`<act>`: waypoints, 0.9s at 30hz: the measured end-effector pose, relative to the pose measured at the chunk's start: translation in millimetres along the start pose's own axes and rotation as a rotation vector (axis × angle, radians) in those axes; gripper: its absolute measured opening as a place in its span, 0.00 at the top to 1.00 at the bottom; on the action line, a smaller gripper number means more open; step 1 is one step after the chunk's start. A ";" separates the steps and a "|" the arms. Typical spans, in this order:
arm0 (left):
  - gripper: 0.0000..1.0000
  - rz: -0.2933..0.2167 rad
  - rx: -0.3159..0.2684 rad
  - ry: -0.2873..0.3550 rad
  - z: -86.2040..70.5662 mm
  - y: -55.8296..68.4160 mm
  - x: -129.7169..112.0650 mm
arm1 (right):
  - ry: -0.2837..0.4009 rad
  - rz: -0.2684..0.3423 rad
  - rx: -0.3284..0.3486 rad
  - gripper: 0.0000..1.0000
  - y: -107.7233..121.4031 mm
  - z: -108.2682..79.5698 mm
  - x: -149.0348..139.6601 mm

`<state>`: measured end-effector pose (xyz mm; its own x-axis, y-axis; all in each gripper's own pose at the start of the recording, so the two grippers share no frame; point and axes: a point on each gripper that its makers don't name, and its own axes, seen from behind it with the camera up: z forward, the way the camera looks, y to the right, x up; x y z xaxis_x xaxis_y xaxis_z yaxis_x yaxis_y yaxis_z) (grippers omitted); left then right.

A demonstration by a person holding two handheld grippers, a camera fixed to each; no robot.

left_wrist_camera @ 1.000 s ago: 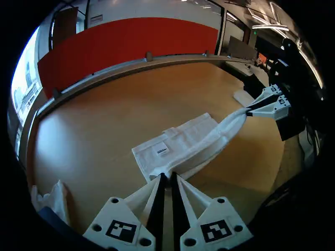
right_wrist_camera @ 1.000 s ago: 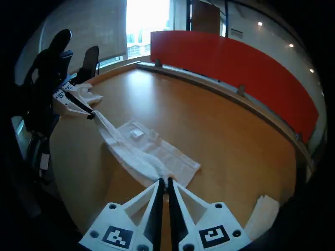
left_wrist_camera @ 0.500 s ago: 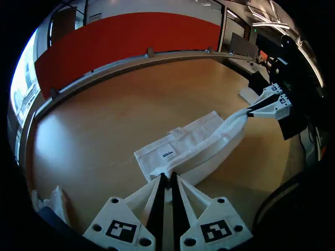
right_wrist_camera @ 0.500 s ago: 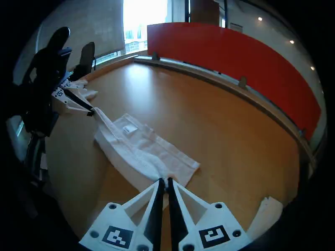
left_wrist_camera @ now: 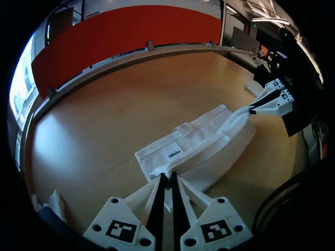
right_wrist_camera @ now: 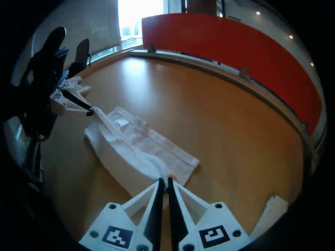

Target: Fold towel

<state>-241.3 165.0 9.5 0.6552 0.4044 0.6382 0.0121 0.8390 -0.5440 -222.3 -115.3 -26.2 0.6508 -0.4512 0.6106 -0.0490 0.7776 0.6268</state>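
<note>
A white towel (left_wrist_camera: 197, 142) lies on the wooden table (left_wrist_camera: 104, 108), its near long edge lifted and draped over the flat part. My left gripper (left_wrist_camera: 166, 175) is shut on one corner of that lifted edge. In the left gripper view the right gripper (left_wrist_camera: 251, 111) pinches the other corner at the right. In the right gripper view the same towel (right_wrist_camera: 138, 146) runs from my right gripper (right_wrist_camera: 164, 180), shut on its corner, up to the left gripper (right_wrist_camera: 90, 112) at the left. A small label (left_wrist_camera: 172, 151) shows on the towel's flat part.
A red partition (left_wrist_camera: 125, 33) stands along the table's (right_wrist_camera: 209, 108) far edge. A folded white cloth (left_wrist_camera: 254, 87) lies near the right gripper, also seen as a folded cloth (right_wrist_camera: 272, 209). A crumpled cloth (left_wrist_camera: 56, 201) sits by the left gripper. Dark chairs (right_wrist_camera: 81, 52) stand beyond the table.
Both grippers have carried the lifted towel edge forward over the flat part. The hanging fold has spread wider and sits lower on the table.
</note>
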 end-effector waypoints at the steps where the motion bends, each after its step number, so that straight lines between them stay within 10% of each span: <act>1: 0.89 0.001 0.004 -0.002 3.2 -1.3 -0.7 | -0.003 0.005 0.000 0.92 1.0 2.8 -1.0; 12: 0.88 0.030 0.028 -0.034 28.4 -8.6 -7.3 | -0.021 0.031 -0.016 0.89 9.7 21.7 -6.7; 27: 0.70 0.068 0.084 -0.044 48.1 -24.8 -4.0 | -0.020 0.035 -0.073 0.56 30.2 35.5 -5.1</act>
<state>-280.5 160.1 46.6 0.6181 0.4759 0.6256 -0.0964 0.8358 -0.5405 -254.0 -105.1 6.8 0.6345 -0.4313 0.6414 -0.0156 0.8225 0.5686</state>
